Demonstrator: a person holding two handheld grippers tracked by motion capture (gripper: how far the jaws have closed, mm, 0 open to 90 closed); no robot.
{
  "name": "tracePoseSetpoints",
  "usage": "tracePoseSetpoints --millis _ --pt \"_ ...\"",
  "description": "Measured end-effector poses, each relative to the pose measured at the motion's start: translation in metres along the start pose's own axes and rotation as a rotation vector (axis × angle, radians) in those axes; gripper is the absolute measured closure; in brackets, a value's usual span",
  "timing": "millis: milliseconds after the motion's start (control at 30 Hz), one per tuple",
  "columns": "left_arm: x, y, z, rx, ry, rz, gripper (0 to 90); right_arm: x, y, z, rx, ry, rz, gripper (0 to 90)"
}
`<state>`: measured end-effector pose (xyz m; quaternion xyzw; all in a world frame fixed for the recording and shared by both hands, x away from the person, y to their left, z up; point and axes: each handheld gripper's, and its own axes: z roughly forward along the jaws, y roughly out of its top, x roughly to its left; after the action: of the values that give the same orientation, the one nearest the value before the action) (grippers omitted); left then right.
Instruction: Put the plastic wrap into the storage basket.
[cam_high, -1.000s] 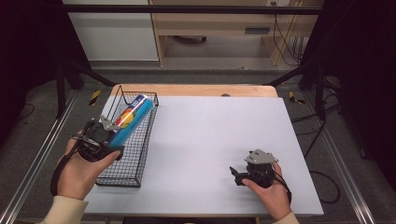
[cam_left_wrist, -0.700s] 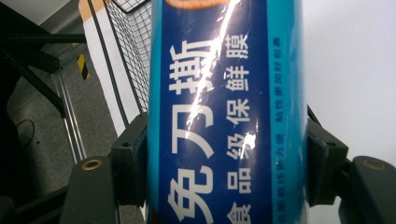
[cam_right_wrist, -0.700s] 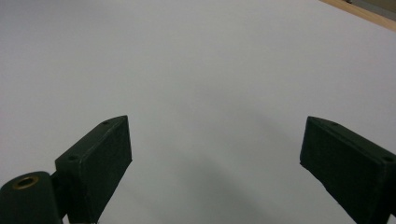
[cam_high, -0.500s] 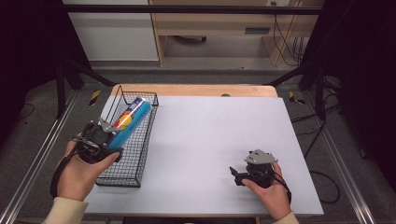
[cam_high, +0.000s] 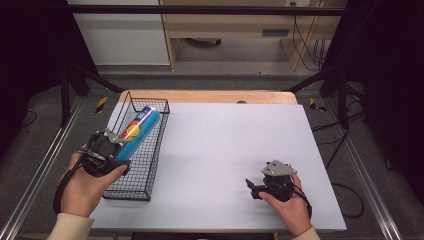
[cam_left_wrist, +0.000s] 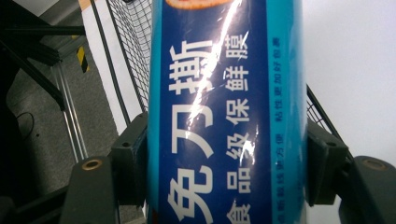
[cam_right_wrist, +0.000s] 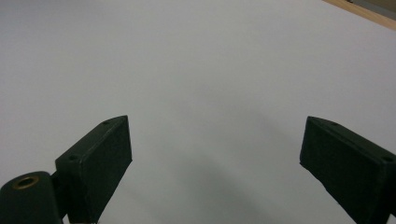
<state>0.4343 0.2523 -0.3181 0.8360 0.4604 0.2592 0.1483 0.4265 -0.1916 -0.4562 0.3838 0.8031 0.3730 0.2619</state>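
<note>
Your left gripper (cam_high: 114, 150) is clamped across the blue box (cam_high: 136, 133), a long carton of cling film that hangs tilted over the near end of the basket (cam_high: 150, 165), its far end pointing into the basket. It looks light and fairly stiff, but the glossy wrap could let it slide, and thin card may dent under pressure. You grip near its lower end; a hold closer to the middle would balance better. Your right gripper (cam_high: 252, 188) rests well right of the basket, jaws spread and holding nothing.
</note>
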Motion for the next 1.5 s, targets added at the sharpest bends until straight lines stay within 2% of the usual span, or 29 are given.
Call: tracePoseSetpoints --millis 700,833,1200,1500 --pt "0.000 -0.006 0.005 0.035 0.006 -0.008 31.9 0.003 0.001 0.001 0.000 0.005 -0.012 9.5" --pt "-0.002 -0.006 0.007 0.049 0.009 -0.004 31.9 0.006 0.005 0.000 -0.012 0.014 -0.027 9.6" --pt "-0.005 -0.005 0.012 0.093 0.026 -0.019 31.9 0.014 0.009 -0.003 -0.004 0.035 -0.053 9.6" --pt "-0.006 -0.002 0.016 0.134 0.036 -0.022 31.9 0.015 0.010 -0.007 -0.019 0.041 -0.045 9.6"
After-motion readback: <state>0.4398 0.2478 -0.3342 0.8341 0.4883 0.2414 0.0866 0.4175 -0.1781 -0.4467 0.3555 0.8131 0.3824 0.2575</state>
